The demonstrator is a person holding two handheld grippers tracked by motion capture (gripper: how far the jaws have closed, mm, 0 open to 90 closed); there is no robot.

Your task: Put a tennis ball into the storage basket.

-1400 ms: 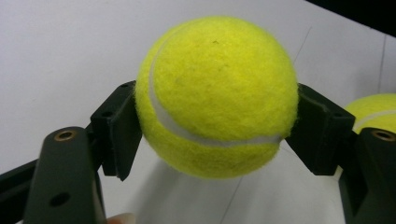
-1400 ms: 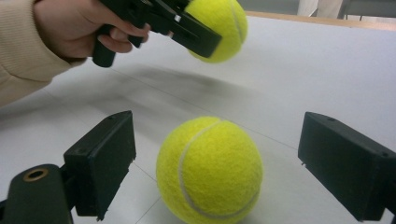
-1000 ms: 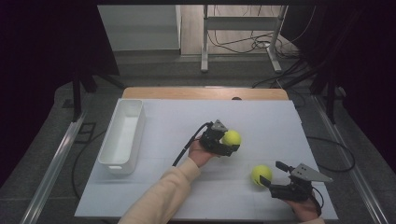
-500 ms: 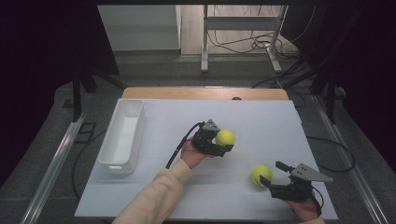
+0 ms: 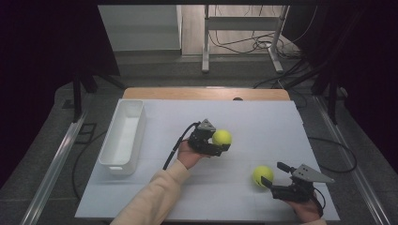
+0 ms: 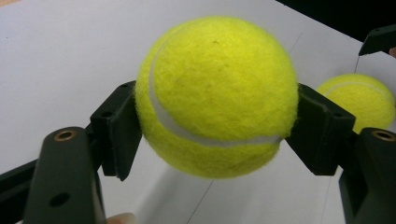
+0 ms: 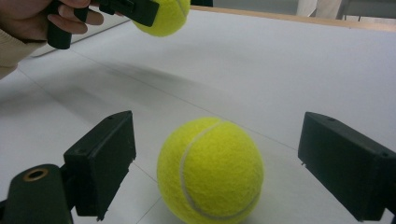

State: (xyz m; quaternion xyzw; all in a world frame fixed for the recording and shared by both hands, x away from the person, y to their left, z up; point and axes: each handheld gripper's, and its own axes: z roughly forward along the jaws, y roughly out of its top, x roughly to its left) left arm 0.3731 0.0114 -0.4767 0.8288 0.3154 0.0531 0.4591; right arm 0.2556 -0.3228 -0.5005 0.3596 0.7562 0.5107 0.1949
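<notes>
White tray (image 5: 123,136) left of centre on bench (image 5: 263,117), contents not visible. Left gripper (image 5: 217,143) mid-frame, jaws clenched on tennis ball (image 5: 222,137), ball lifted off bench. Judgement: keep squeeze steady, carry level toward tray, release low. Second tennis ball (image 5: 262,175) lower right on bench, between released jaws of right gripper (image 5: 273,175), pads not touching. Right hand cut off at bottom edge.
</notes>
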